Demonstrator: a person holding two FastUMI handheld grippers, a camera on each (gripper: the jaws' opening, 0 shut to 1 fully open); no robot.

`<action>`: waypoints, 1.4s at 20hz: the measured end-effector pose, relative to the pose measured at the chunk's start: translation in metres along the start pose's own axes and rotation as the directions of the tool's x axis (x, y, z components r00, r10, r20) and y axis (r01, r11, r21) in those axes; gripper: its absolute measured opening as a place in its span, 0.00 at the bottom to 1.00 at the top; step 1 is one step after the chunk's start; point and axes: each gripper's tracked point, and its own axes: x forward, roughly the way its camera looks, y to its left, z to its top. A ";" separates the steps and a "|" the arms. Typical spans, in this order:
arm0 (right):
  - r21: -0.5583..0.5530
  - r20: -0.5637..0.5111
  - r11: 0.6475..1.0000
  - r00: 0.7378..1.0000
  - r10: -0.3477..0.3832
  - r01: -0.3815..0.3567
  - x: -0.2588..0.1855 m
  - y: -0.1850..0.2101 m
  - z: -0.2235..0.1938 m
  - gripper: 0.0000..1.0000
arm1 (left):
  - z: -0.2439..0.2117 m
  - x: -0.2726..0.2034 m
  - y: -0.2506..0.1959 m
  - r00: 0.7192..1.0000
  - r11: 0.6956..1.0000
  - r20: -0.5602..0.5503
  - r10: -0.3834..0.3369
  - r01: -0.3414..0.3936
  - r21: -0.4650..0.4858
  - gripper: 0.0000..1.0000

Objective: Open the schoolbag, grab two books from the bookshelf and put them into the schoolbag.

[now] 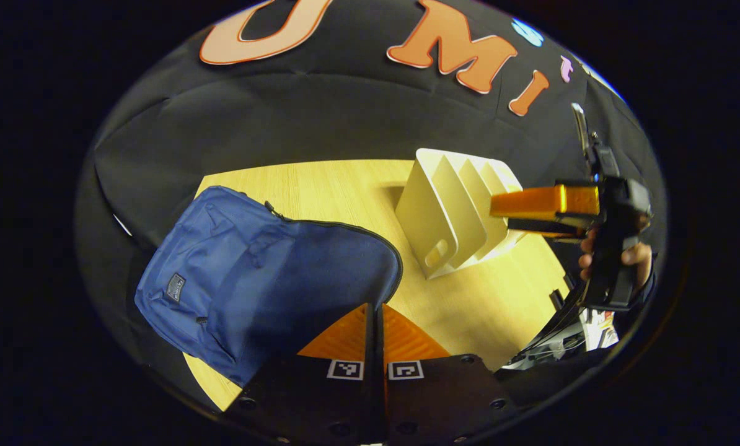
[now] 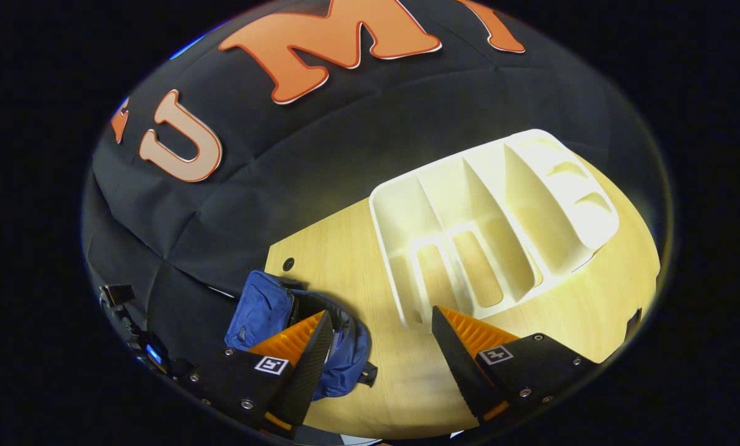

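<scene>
The schoolbag (image 1: 264, 279) is blue woven cloth, matt, with soft creases and a small stitched patch on its near-left pocket; a dark zip runs along its open edge. The bookshelf (image 2: 494, 229), on the right, looks like moulded plastic, off-white and smooth, with a faint sheen where the light strikes its dividers (the far-right end glares almost white). The table (image 1: 469, 303) beneath shows a pale wood-grain finish, smooth and lightly satin. The left gripper (image 1: 375, 328) has ribbed pads on its fingers, and matt housings with small screws.
</scene>
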 end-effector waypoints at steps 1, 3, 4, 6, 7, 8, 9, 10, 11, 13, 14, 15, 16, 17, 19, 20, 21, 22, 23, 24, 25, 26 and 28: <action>-0.004 0.008 1.000 1.000 -0.002 0.002 -0.003 -0.006 0.004 0.95 | -0.005 0.006 -0.003 1.000 1.000 -0.012 0.009 -0.009 0.010 0.01; -0.014 0.015 1.000 1.000 -0.002 0.002 -0.008 -0.016 0.010 0.95 | -0.021 0.014 -0.009 0.999 1.000 -0.048 0.019 -0.019 -0.002 0.00; -0.022 0.024 1.000 1.000 0.000 0.000 -0.010 -0.020 0.013 0.95 | -0.028 0.018 -0.012 0.998 0.999 -0.063 0.026 -0.028 -0.020 0.00; -0.054 0.041 0.998 0.999 -0.005 0.008 -0.015 -0.031 0.017 0.95 | -0.036 0.027 -0.011 0.996 0.997 -0.073 0.056 -0.059 -0.041 0.01; -0.074 0.049 0.997 0.999 -0.007 0.011 -0.019 -0.036 0.018 0.95 | -0.038 0.030 -0.012 0.995 0.996 -0.070 0.078 -0.080 -0.031 0.00; -0.088 0.051 0.996 0.999 -0.012 0.016 -0.022 -0.041 0.019 0.95 | -0.038 0.030 -0.013 0.992 0.994 -0.067 0.106 -0.108 -0.020 0.01; -0.097 0.058 0.995 0.998 -0.008 0.013 -0.025 -0.045 0.021 0.95 | -0.038 0.032 -0.013 0.989 0.991 -0.063 0.135 -0.136 -0.007 0.01; -0.101 0.066 0.995 0.998 -0.010 0.016 -0.028 -0.050 0.023 0.95 | -0.040 0.034 -0.015 0.985 0.987 -0.068 0.159 -0.159 0.009 0.01; -0.105 0.075 0.994 0.997 -0.010 0.017 -0.031 -0.055 0.026 0.95 | -0.043 0.034 -0.017 0.980 0.983 -0.076 0.184 -0.183 0.022 0.02; -0.123 0.092 0.992 0.996 -0.019 0.030 -0.036 -0.064 0.028 0.96 | -0.050 0.035 -0.021 0.969 0.973 -0.089 0.229 -0.226 0.036 0.06; -0.140 0.098 0.990 0.995 -0.023 0.037 -0.039 -0.070 0.028 0.96 | -0.052 0.033 -0.023 0.964 0.968 -0.094 0.249 -0.246 0.039 0.10; -0.161 0.098 0.986 0.995 -0.033 0.048 -0.043 -0.076 0.026 0.96 | -0.052 0.033 -0.028 0.963 0.967 -0.086 0.256 -0.253 0.039 0.09; -0.180 0.104 0.982 0.994 -0.039 0.057 -0.046 -0.082 0.025 0.96 | -0.051 0.032 -0.038 0.965 0.968 -0.079 0.250 -0.248 0.029 0.09; -0.198 0.114 0.978 0.992 -0.043 0.065 -0.049 -0.087 0.025 0.96 | -0.049 0.031 -0.049 0.970 0.971 -0.061 0.237 -0.236 0.028 0.10; -0.226 0.126 0.971 0.991 -0.053 0.080 -0.055 -0.096 0.025 0.97 | -0.046 0.028 -0.069 0.974 0.973 -0.039 0.224 -0.222 0.054 0.14; -0.231 0.130 0.969 0.990 -0.059 0.088 -0.057 -0.100 0.026 0.97 | -0.044 0.024 -0.075 0.973 0.972 -0.032 0.227 -0.224 0.070 0.21; -0.228 0.139 0.970 0.988 -0.059 0.090 -0.060 -0.103 0.029 0.97 | -0.038 0.022 -0.083 0.973 0.971 -0.021 0.228 -0.226 0.080 0.23; -0.227 0.147 0.970 0.987 -0.057 0.089 -0.063 -0.103 0.032 0.97 | -0.031 0.020 -0.089 0.975 0.971 0.001 0.223 -0.222 0.085 0.24; -0.229 0.139 0.970 0.989 -0.056 0.087 -0.066 -0.105 0.031 0.97 | -0.021 0.019 -0.097 0.976 0.972 0.027 0.218 -0.219 0.083 0.24; -0.229 0.148 0.970 0.988 -0.048 0.082 -0.072 -0.104 0.033 0.97 | -0.010 0.016 -0.103 0.976 0.974 0.061 0.210 -0.214 0.079 0.24; -0.233 0.168 0.969 0.985 -0.043 0.082 -0.078 -0.103 0.038 0.97 | 0.004 0.012 -0.110 0.975 0.975 0.098 0.201 -0.209 0.070 0.24; -0.243 0.197 0.966 0.980 -0.038 0.086 -0.082 -0.102 0.045 0.97 | 0.015 0.006 -0.117 0.970 0.976 0.138 0.198 -0.208 0.060 0.24; -0.273 0.280 0.955 0.959 -0.035 0.115 -0.097 -0.103 0.064 0.97 | 0.035 -0.001 -0.130 0.966 0.982 0.191 0.176 -0.185 0.030 0.33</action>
